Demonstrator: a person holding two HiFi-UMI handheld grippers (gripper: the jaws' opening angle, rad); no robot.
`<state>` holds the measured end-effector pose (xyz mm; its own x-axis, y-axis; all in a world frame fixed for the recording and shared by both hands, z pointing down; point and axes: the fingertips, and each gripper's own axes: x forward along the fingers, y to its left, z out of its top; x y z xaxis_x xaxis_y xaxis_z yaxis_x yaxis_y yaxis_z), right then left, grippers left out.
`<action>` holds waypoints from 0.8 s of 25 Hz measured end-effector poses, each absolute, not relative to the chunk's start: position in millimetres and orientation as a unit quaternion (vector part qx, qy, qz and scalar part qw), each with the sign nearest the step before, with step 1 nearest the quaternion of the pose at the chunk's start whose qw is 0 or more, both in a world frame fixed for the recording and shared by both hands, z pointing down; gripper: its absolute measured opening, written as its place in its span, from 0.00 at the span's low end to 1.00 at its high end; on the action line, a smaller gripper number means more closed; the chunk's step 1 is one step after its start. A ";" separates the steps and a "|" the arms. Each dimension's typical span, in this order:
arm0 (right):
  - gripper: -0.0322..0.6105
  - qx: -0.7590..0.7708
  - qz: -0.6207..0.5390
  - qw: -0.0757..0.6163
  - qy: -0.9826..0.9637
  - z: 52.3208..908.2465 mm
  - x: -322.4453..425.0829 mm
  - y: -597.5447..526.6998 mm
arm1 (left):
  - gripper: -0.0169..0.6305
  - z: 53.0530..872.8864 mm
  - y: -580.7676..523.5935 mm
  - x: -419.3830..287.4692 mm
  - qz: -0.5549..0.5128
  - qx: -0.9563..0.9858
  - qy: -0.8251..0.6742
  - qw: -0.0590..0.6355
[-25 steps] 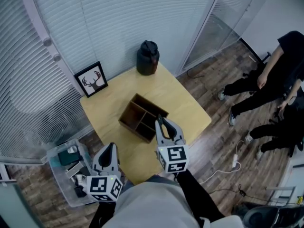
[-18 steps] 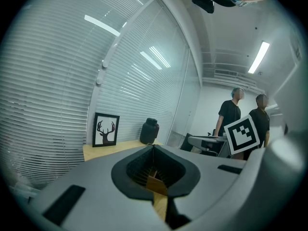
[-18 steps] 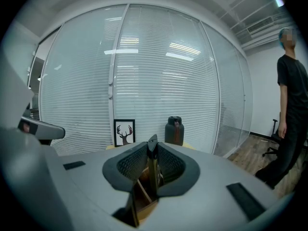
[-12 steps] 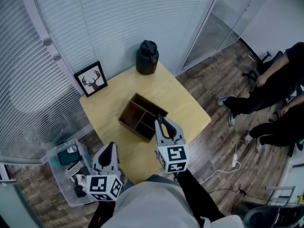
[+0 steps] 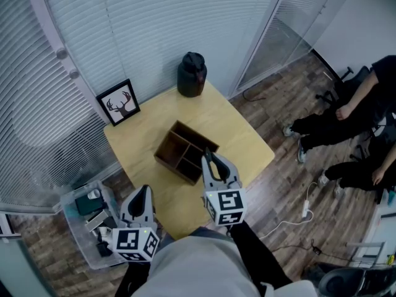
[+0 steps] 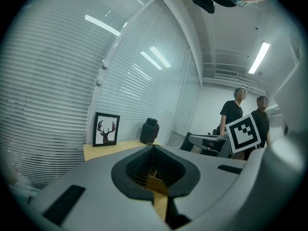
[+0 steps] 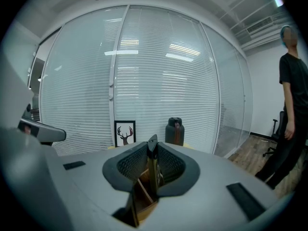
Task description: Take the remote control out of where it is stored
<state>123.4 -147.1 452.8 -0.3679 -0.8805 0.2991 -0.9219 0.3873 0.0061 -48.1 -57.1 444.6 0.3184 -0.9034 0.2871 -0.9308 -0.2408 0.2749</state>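
Note:
A dark brown wooden box [image 5: 185,152] with several compartments stands in the middle of the square yellow table [image 5: 238,135]. No remote control shows in any view; the compartments look dark. My right gripper [image 5: 207,155] hangs over the box's near right corner, jaws shut with nothing between them. In the right gripper view the box [image 7: 142,196] shows just below the closed tips of that gripper [image 7: 152,139]. My left gripper [image 5: 143,192] is at the table's near left edge, well short of the box, shut and empty [image 6: 153,147].
A black jug [image 5: 192,75] stands at the table's far edge and a framed deer picture [image 5: 119,103] at its far left corner. A clear plastic bin [image 5: 86,221] of items sits on the floor at left. People [image 5: 346,110] are at the right.
Both grippers and the box have stayed where they were. Only the people at the right have shifted their arms and legs.

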 end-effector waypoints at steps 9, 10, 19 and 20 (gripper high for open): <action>0.16 0.548 0.083 0.122 -0.824 448.1 121.7 -144.7 | 0.04 447.6 -55.4 -47.6 0.036 0.787 -0.582 0.203; 0.16 0.549 0.081 0.122 -0.823 447.8 122.5 -144.8 | 0.04 447.7 -55.7 -47.5 0.037 0.787 -0.581 0.203; 0.16 0.552 0.074 0.123 -0.821 444.5 126.4 -143.2 | 0.04 446.7 -55.3 -46.1 0.035 0.788 -0.580 0.203; 0.16 0.552 0.074 0.123 -0.821 444.3 126.4 -143.0 | 0.04 446.7 -55.1 -46.1 0.035 0.788 -0.580 0.203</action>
